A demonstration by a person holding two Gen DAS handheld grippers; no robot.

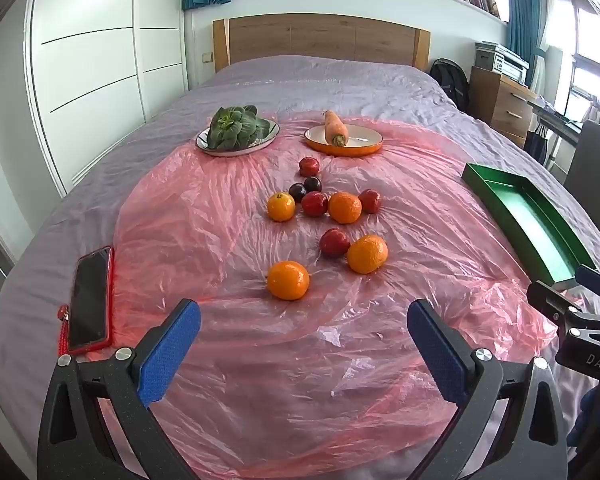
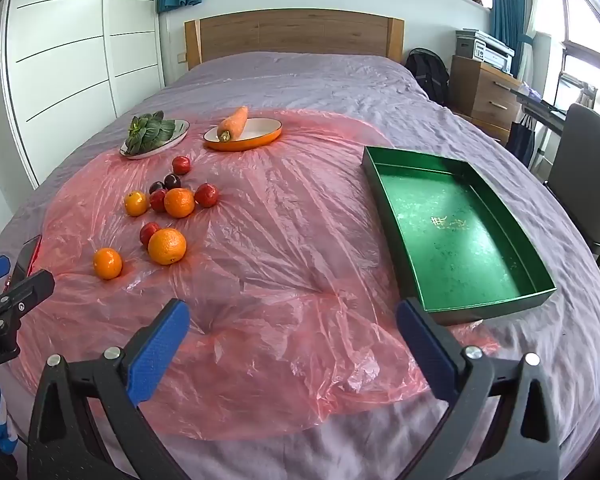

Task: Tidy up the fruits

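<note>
Both jaws are spread wide and nothing is held: the left gripper [image 1: 304,320] and the right gripper [image 2: 293,318] are poised above a pink plastic sheet [image 2: 284,248] laid over a bed [image 2: 300,76]. Ahead of the left gripper, oranges [image 1: 288,280] and red fruits [image 1: 334,241] are scattered loose on the sheet, with two dark plums [image 1: 305,188] among them. A green tray [image 2: 452,224] lies near the right gripper, well apart from the fruit. Farther off, greens [image 1: 236,126] and a carrot [image 1: 336,127] are set on separate plates. A phone [image 1: 90,300] lies at the left.
</note>
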